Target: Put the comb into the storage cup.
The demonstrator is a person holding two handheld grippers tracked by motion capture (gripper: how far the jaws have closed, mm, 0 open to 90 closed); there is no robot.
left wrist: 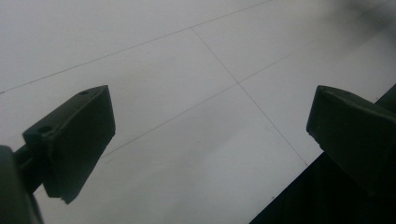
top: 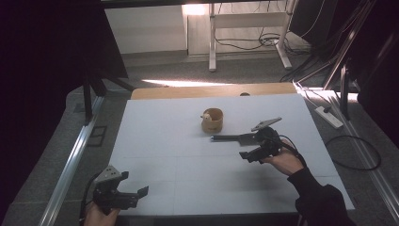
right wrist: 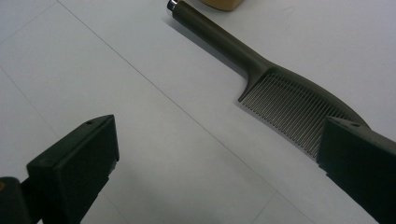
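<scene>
A dark comb (top: 230, 138) lies flat on the white table (top: 160, 141), its thin handle pointing left toward a small round wooden cup (top: 212, 120). In the right gripper view the comb (right wrist: 280, 95) runs from upper left to lower right, with its teeth facing the gap between my jaws. My right gripper (top: 248, 146) stands open just above the table, and its right jaw covers the comb's far end (right wrist: 217, 140). My left gripper (top: 135, 182) hovers open near the table's front left edge, with bare table between its jaws (left wrist: 210, 112).
The wooden cup (right wrist: 223, 3) holds a small pale figure and stands just behind the comb's handle. A desk frame and cables (top: 263, 42) lie on the floor beyond the table. A power strip (top: 328, 117) sits at the right.
</scene>
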